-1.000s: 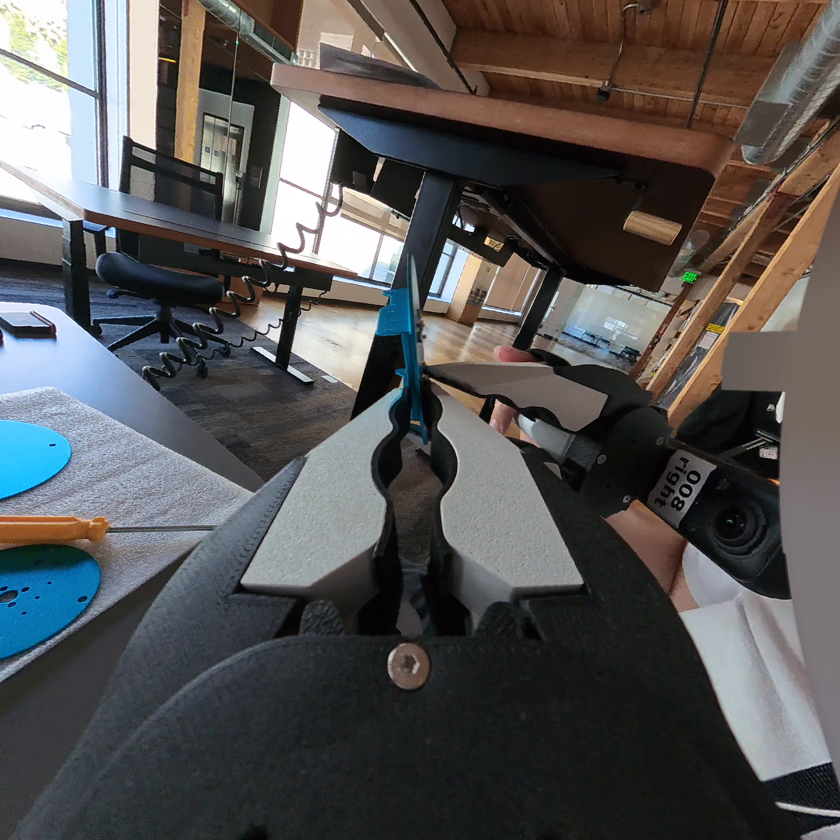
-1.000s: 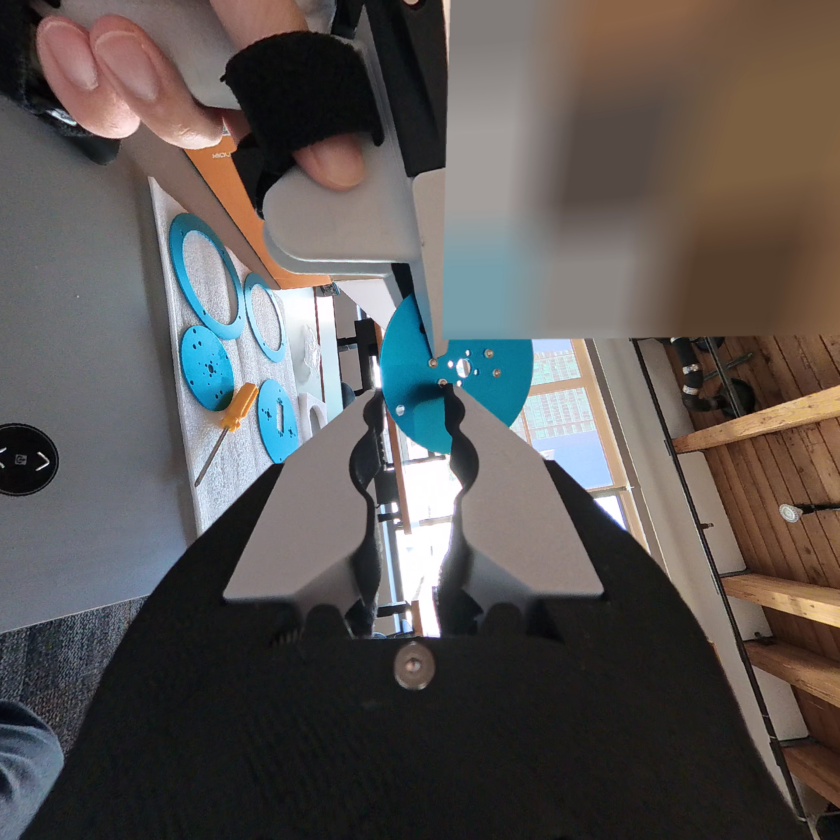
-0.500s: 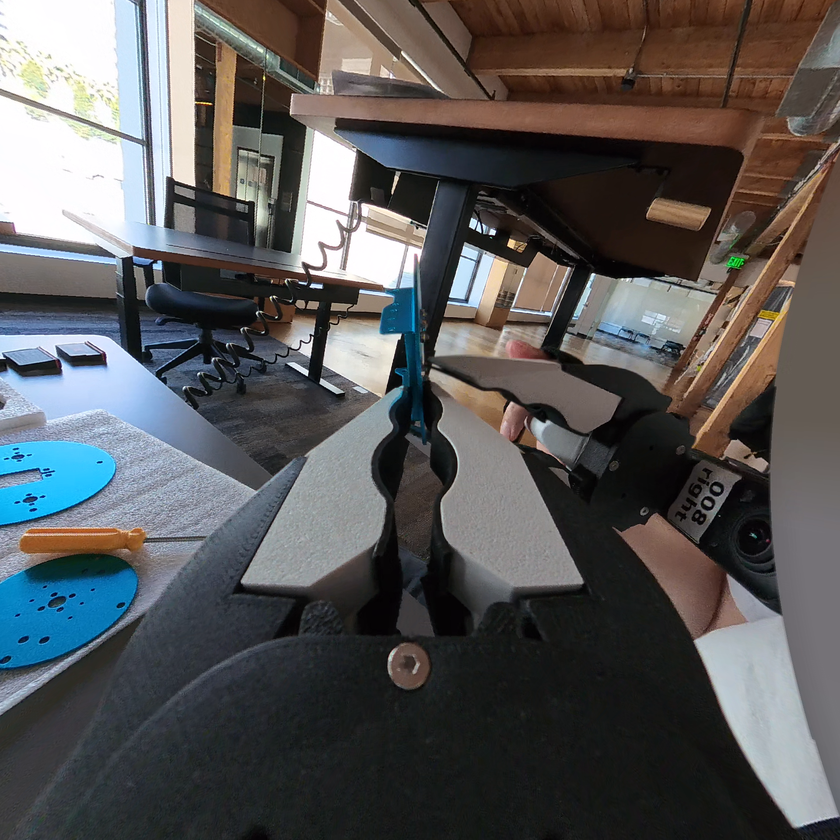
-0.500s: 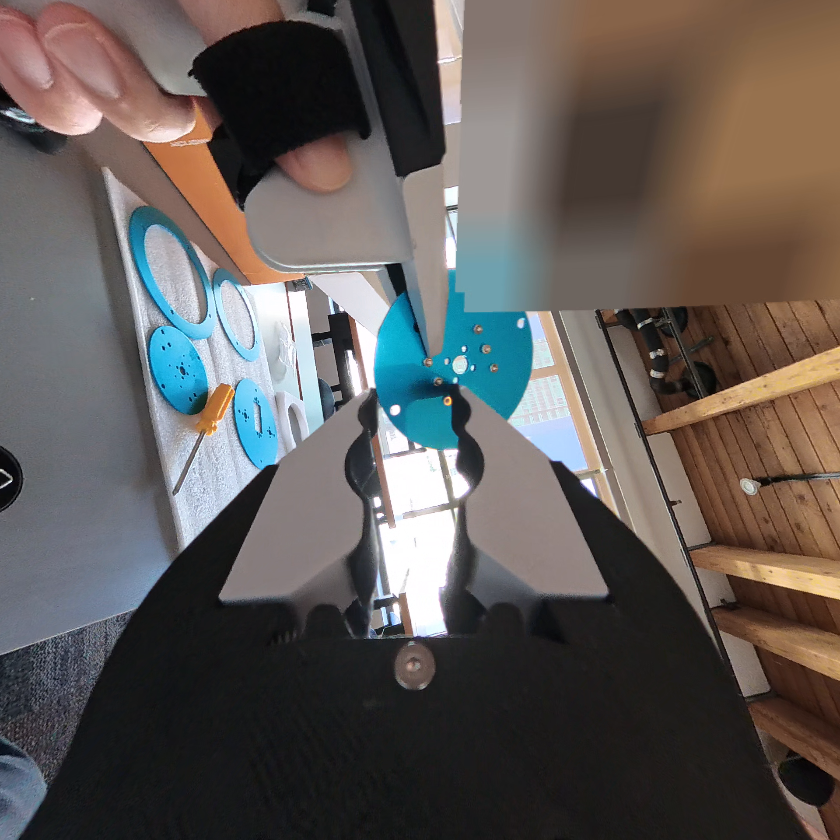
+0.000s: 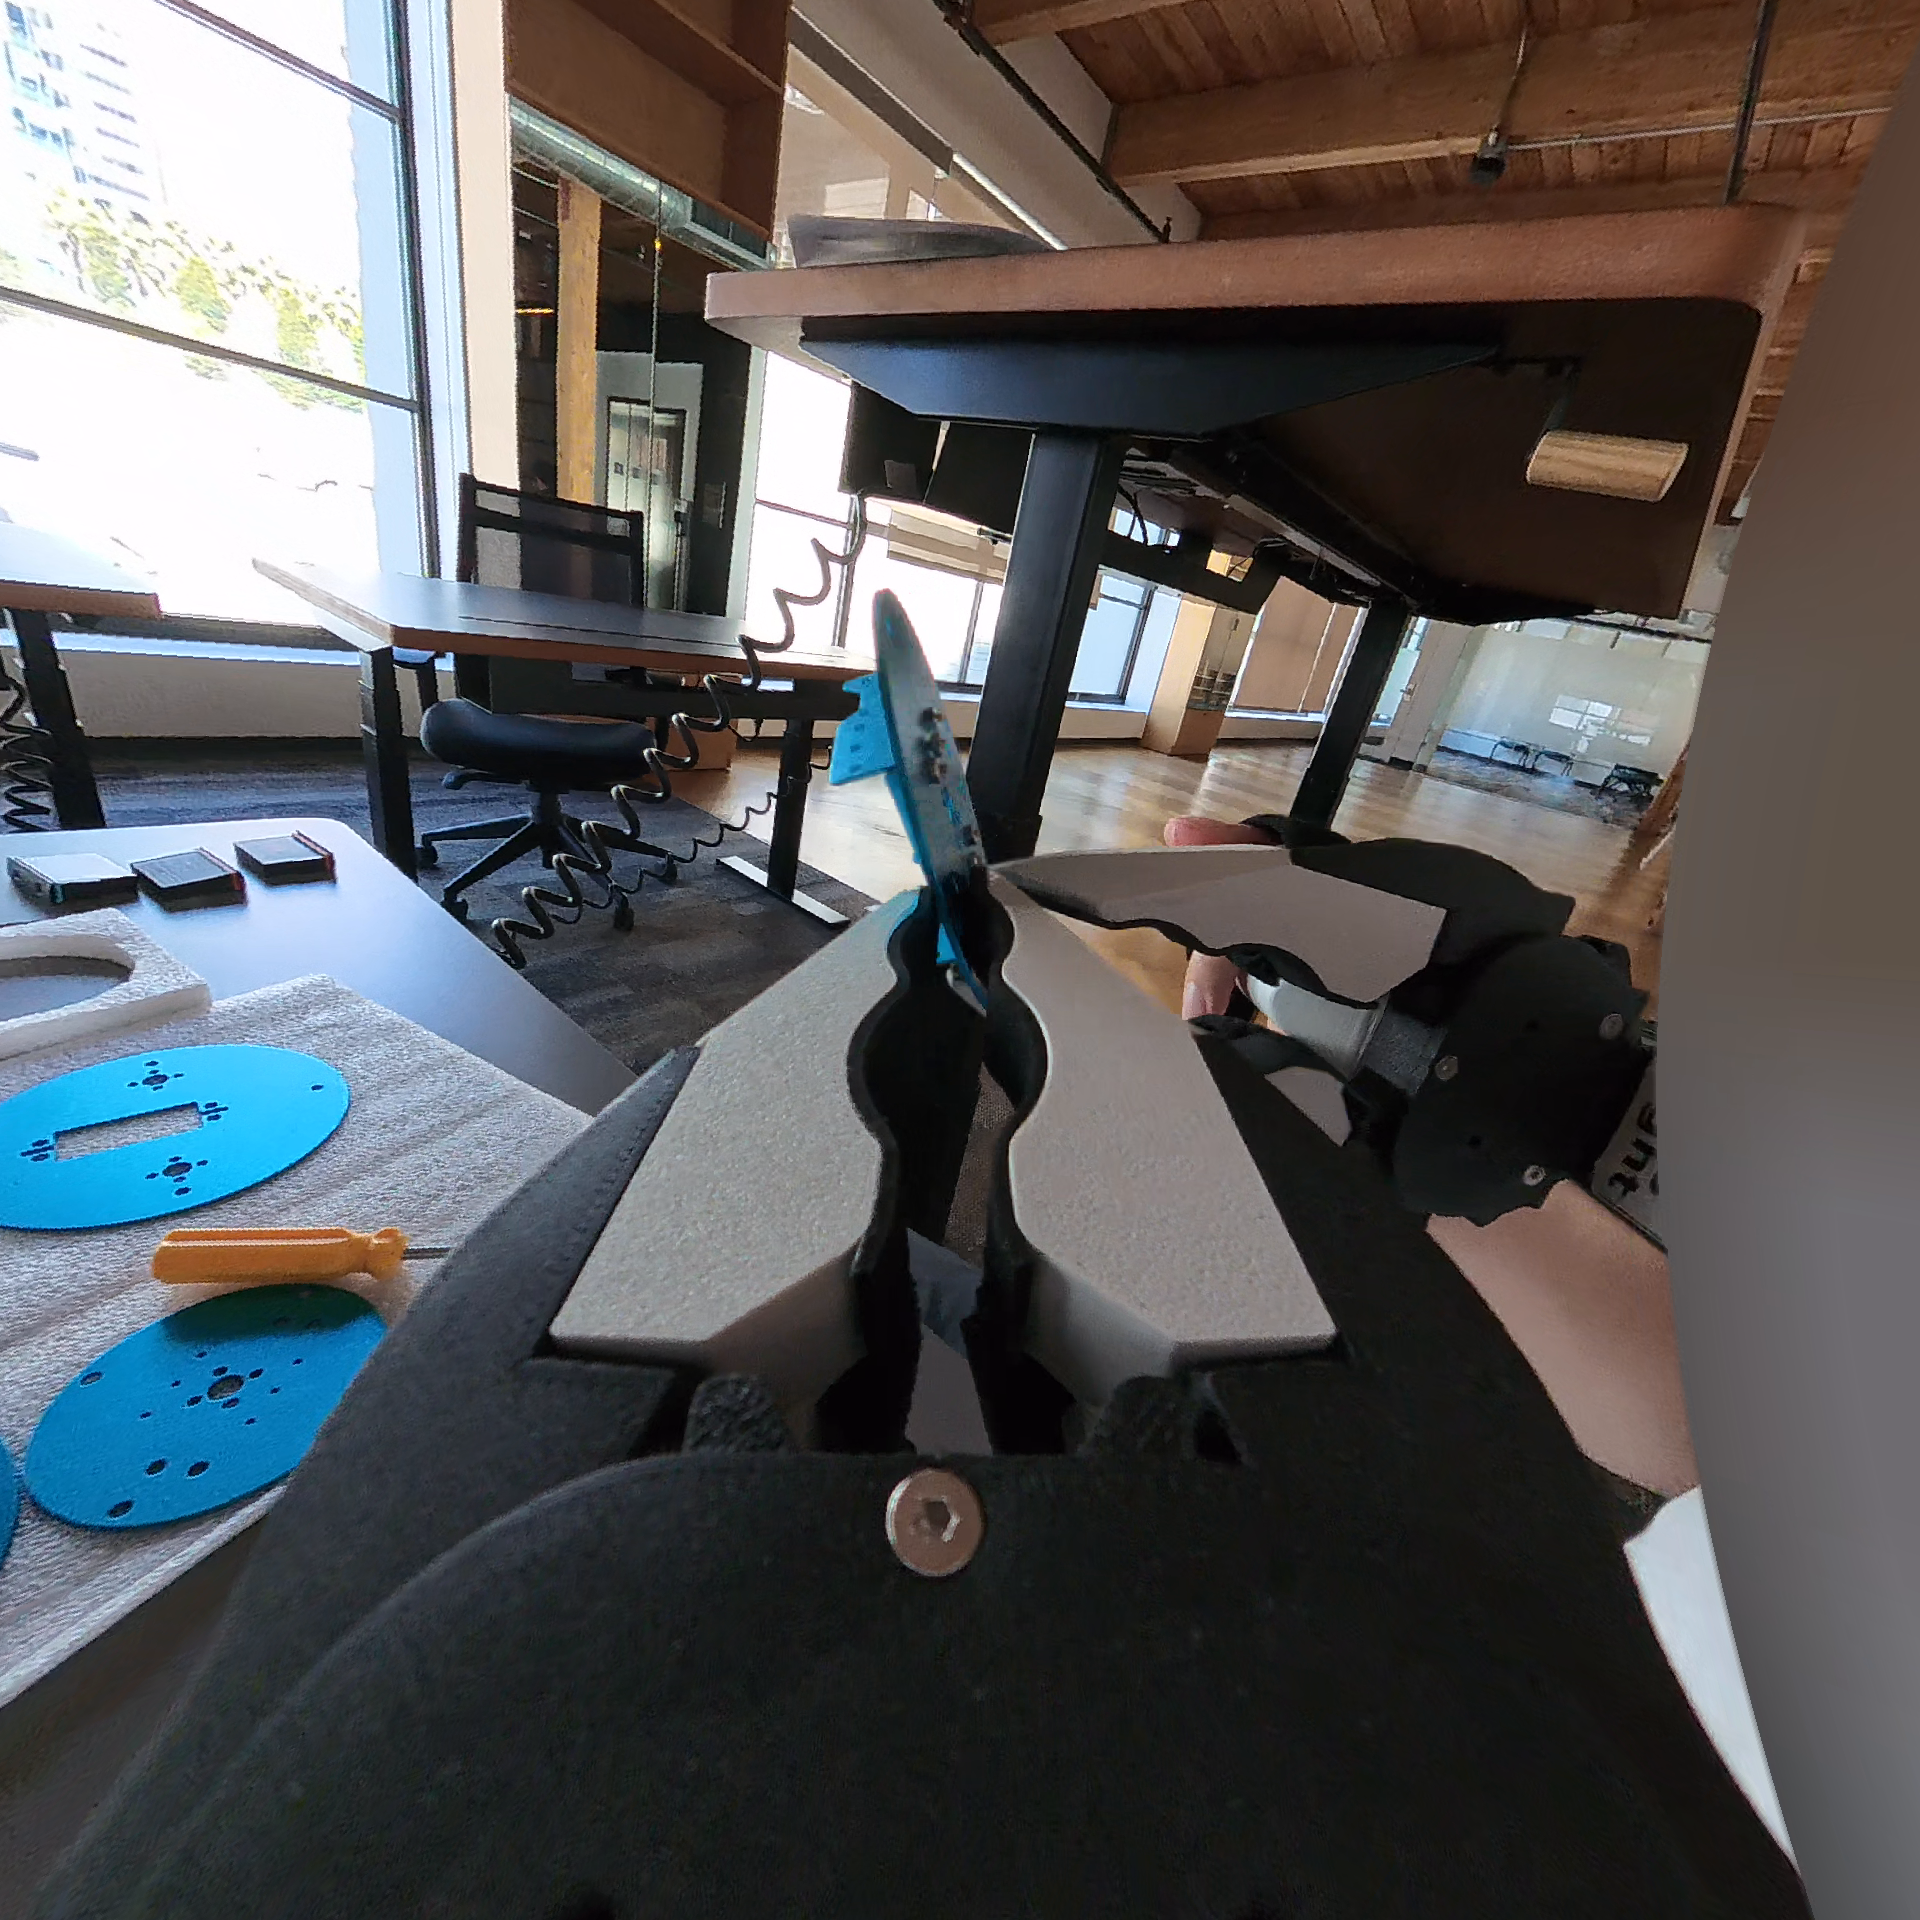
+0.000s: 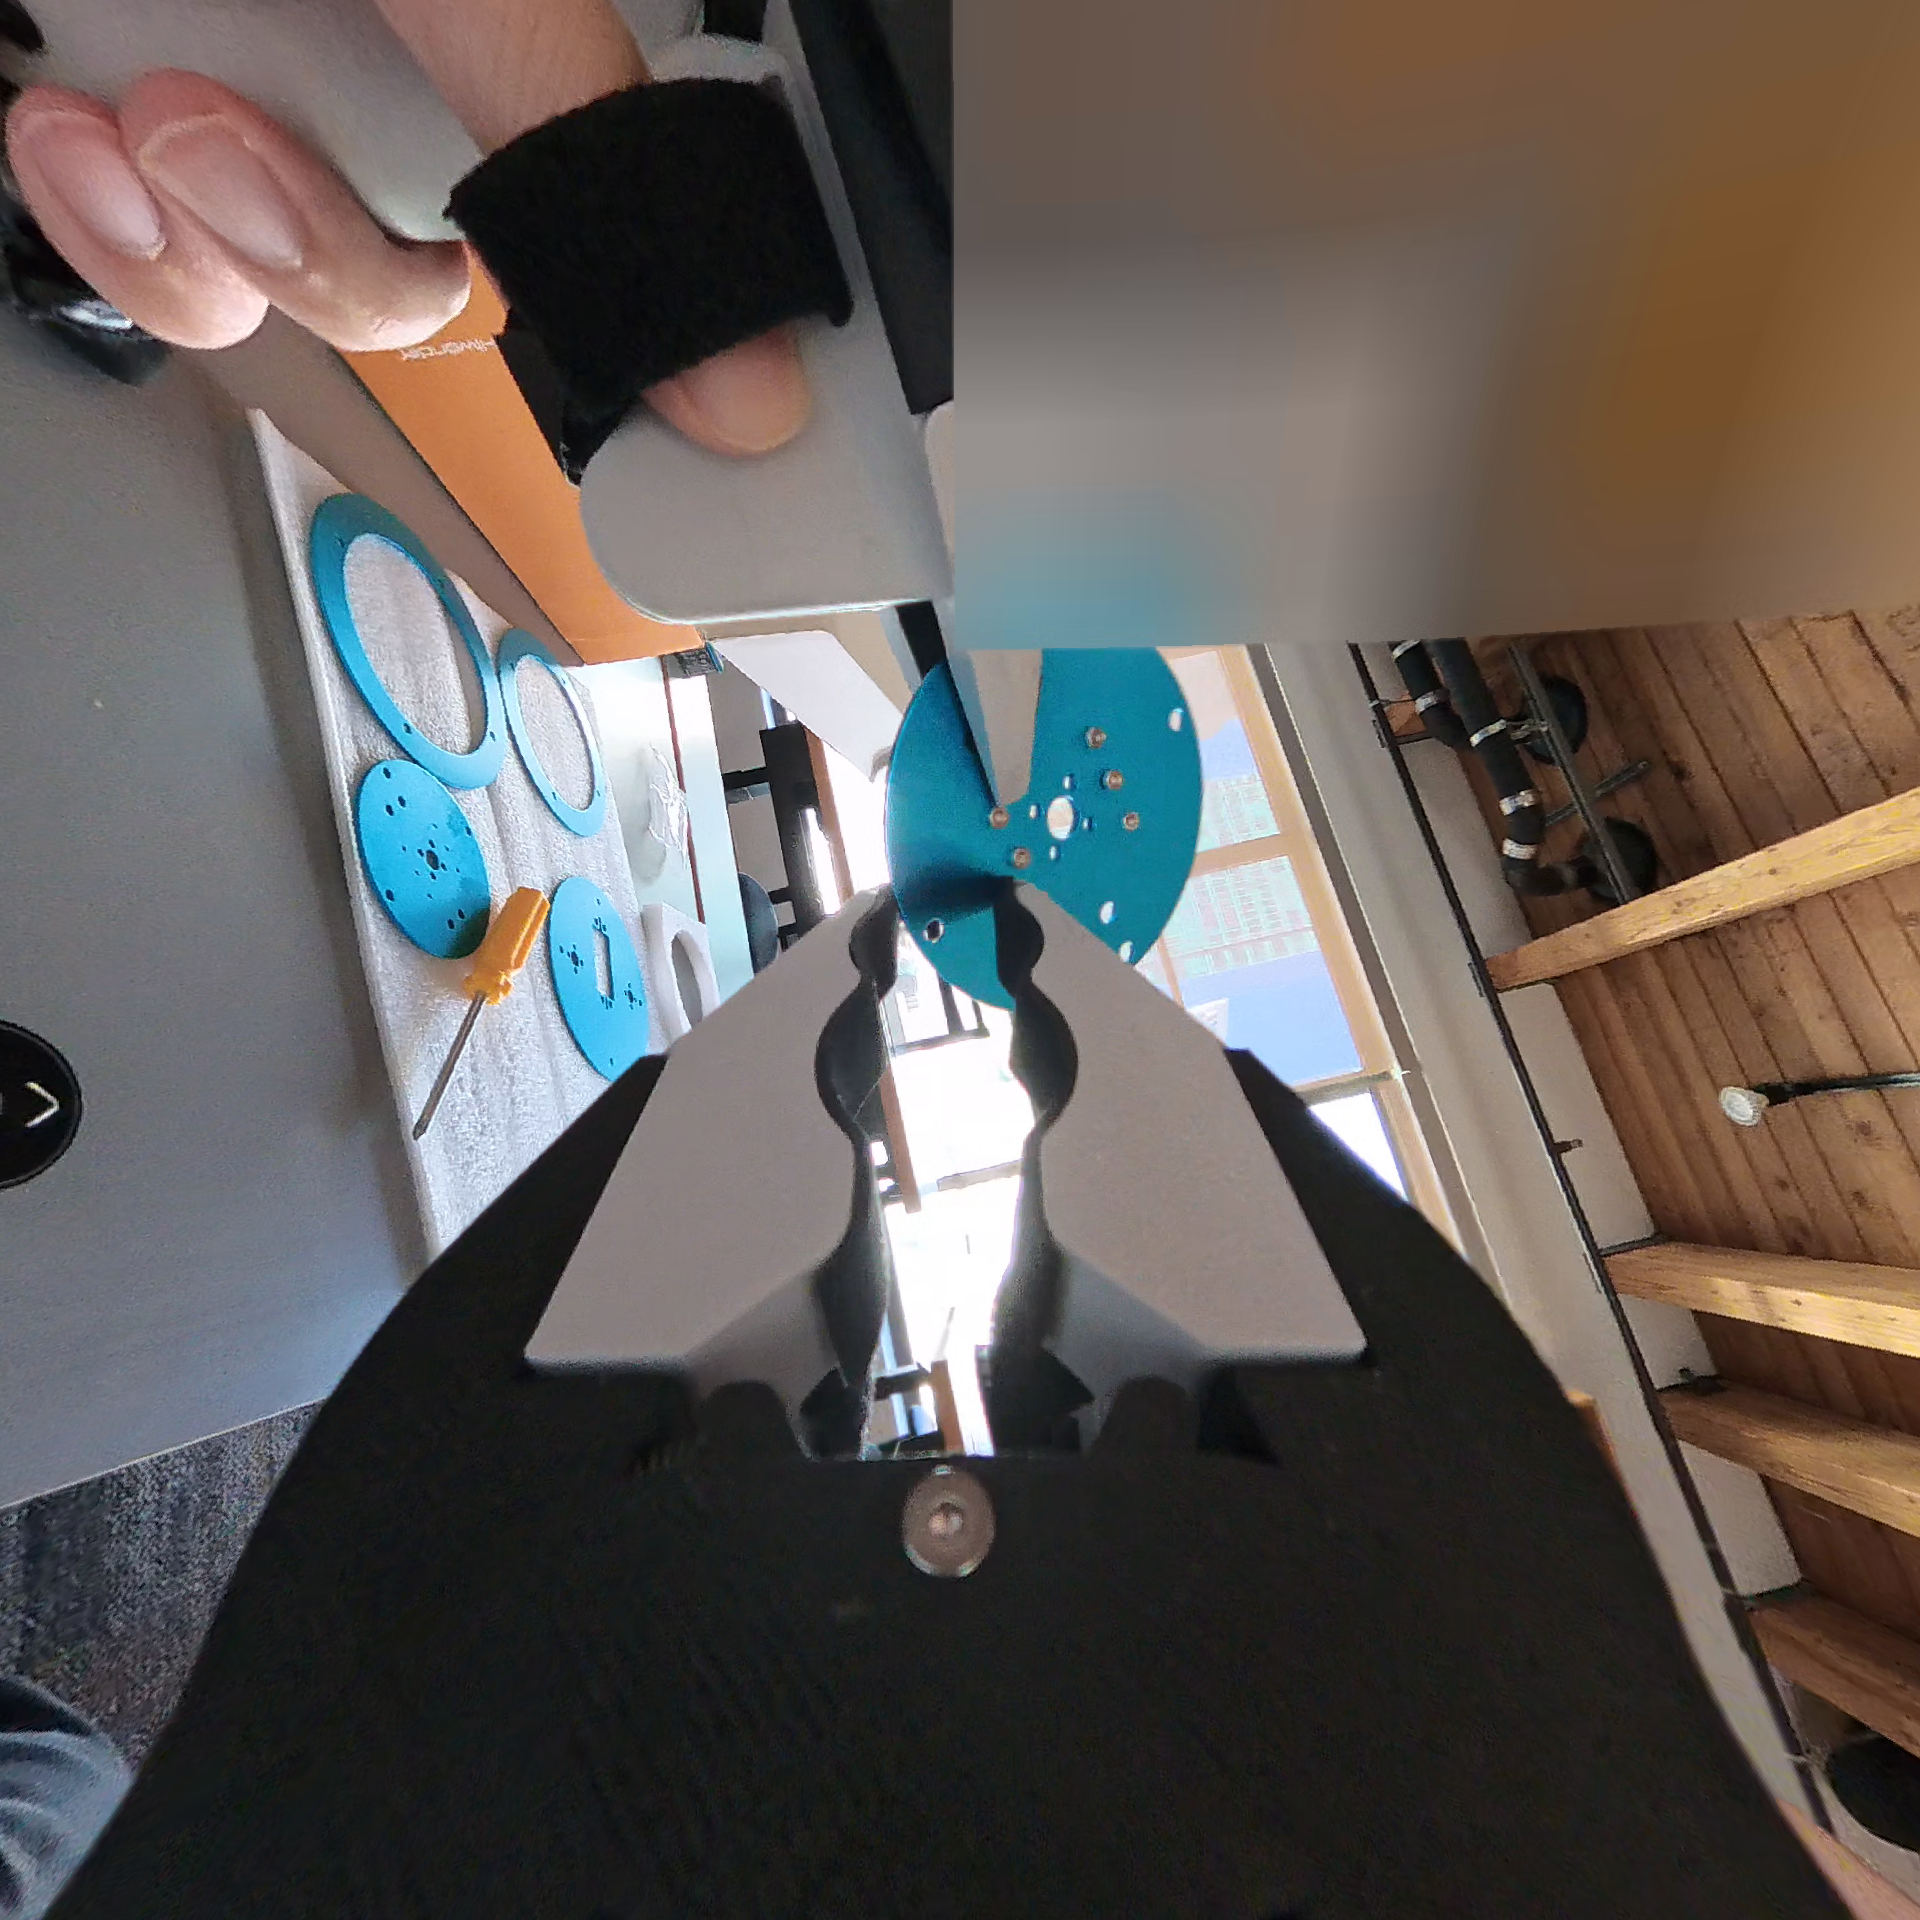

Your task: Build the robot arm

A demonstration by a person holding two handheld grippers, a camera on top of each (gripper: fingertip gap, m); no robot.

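Change: against a second ago, the blue disc (image 6: 1091,883) is now seen leaning in the left wrist view, its top tipped to the left where it stood upright. More of the table (image 5: 343,935) is brought into that view.
Meaning: the disc is judged to have been pivoted or twisted in the grip, not let go.
Table: a white foam pad (image 5: 416,1101) is laid on the dark top, and three small flat boxes (image 5: 177,871) are lined up behind it.
On the pad: a blue plate with a rectangular cut-out (image 5: 156,1132), a blue perforated disc (image 5: 197,1403), two blue rings (image 6: 405,623) and an orange-handled screwdriver (image 5: 275,1254) are spread out, well apart from both tools.
Left gripper (image 5: 958,914): it is closed down narrow, and the lower rim of the held disc is pinched between its tips.
Right gripper (image 6: 951,899): a narrow gap with daylight through it is kept between the fingers and nothing is clamped. The tips are brought up against the lower face of the disc, and contact is suggested in the left wrist view.
Where the disc is: it is held in the air off the table edge, above the floor.
Disc look: a thin, round, anodised blue plate is shown, drilled with a central hole and smaller holes.
Bracket (image 5: 857,743): a small blue block is fixed to the far face.
Nuts (image 6: 1112,777): several small metal fasteners are seated round the centre hole.
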